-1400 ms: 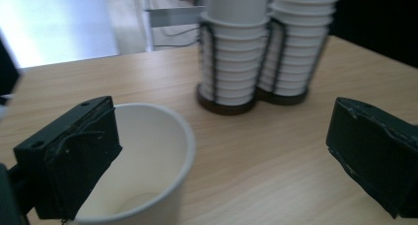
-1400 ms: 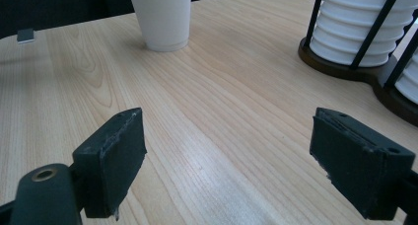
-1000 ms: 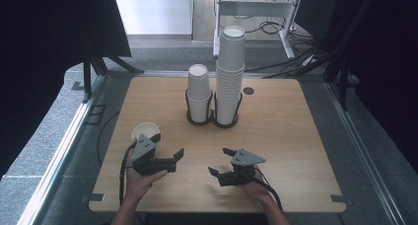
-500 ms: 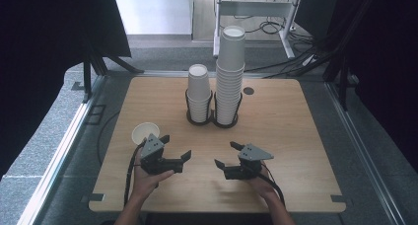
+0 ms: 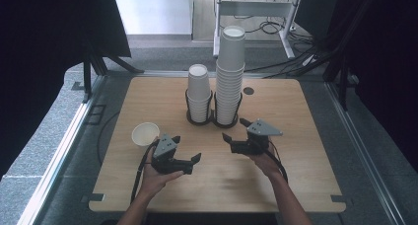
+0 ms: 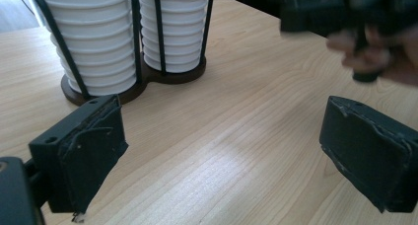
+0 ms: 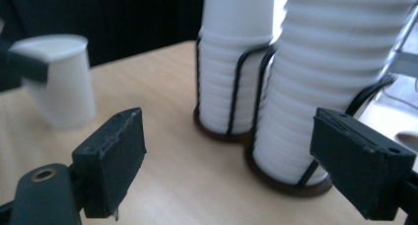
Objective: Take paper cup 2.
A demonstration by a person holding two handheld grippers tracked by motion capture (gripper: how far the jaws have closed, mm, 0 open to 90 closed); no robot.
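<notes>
Two stacks of white paper cups stand in a black wire holder (image 5: 212, 118) at the table's middle: a short stack (image 5: 199, 93) and a tall stack (image 5: 230, 72). A single white cup (image 5: 145, 133) stands upright to the left. My left gripper (image 5: 187, 148) is open and empty, just right of that cup and apart from it. Its own view shows its jaws wide (image 6: 222, 151) over bare wood, with the short stack (image 6: 93, 42) ahead. My right gripper (image 5: 235, 129) is open and empty, close in front of the tall stack (image 7: 320, 87). The single cup (image 7: 59, 82) shows farther left.
The wooden table (image 5: 296, 175) has bare room at the front and right. A small dark round hole (image 5: 248, 91) sits behind the stacks. My right hand and gripper (image 6: 365, 27) appear blurred in the left gripper view. Cables and a white frame (image 5: 256, 8) lie beyond the table.
My left gripper has drawn away from the single cup, toward the right. My right gripper has moved forward, close to the stacks. The cup stays standing where it was.
</notes>
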